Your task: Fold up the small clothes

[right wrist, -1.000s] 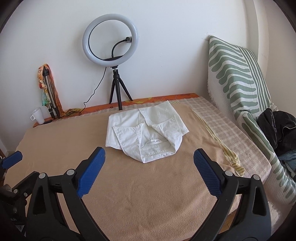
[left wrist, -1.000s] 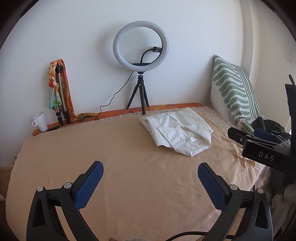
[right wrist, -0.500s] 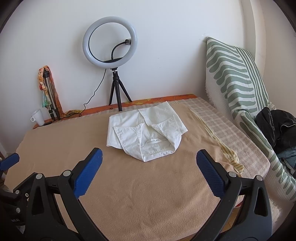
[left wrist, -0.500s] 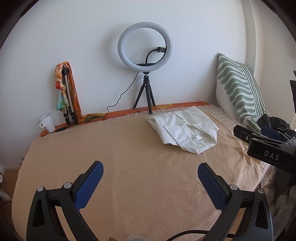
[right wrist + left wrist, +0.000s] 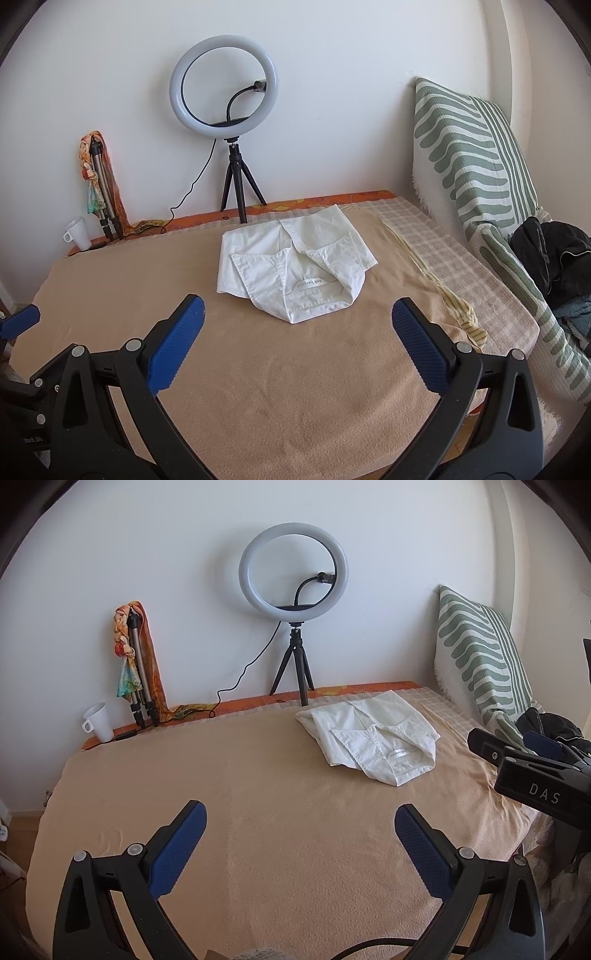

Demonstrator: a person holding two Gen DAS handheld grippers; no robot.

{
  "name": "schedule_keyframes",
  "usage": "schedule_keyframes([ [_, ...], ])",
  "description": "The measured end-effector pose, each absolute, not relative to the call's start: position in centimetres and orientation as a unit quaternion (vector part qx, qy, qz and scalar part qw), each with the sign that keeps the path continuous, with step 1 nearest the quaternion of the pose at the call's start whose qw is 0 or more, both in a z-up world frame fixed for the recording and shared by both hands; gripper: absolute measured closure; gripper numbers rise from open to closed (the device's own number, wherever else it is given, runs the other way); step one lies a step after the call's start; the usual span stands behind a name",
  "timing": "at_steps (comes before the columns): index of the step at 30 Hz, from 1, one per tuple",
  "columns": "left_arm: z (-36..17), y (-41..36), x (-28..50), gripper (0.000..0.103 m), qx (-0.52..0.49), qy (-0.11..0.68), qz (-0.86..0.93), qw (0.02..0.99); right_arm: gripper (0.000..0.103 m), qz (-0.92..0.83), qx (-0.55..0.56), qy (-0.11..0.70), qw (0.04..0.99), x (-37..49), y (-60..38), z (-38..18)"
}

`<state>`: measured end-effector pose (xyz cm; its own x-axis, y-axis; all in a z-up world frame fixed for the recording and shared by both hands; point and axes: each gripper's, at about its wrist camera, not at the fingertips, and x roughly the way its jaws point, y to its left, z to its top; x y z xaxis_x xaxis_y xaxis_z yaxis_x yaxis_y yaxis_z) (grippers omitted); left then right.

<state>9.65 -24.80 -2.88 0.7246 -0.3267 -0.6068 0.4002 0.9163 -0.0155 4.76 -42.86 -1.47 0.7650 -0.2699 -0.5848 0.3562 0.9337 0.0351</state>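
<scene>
A small white garment (image 5: 295, 266) is seen lying on the tan blanket (image 5: 280, 387) of the bed, toward its far side, just in front of the ring light's tripod (image 5: 238, 184). It is folded into a compact bundle: both sides are turned in over the middle, a hemmed edge faces the cameras, and a label shows near the front. The left claw (image 5: 300, 821) is held spread wide and empty above the blanket. The right claw (image 5: 295, 314) is likewise released, well short of the garment.
</scene>
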Motion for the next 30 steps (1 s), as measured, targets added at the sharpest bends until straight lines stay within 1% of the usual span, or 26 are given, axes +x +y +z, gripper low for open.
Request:
schedule_keyframes([
  [30, -2.47, -24.36, 9.35, 0.000, 0.059, 0.314, -0.203, 0.926, 0.000, -0.156, 0.071, 0.299, 0.939, 5.26, -42.37, -1.29],
])
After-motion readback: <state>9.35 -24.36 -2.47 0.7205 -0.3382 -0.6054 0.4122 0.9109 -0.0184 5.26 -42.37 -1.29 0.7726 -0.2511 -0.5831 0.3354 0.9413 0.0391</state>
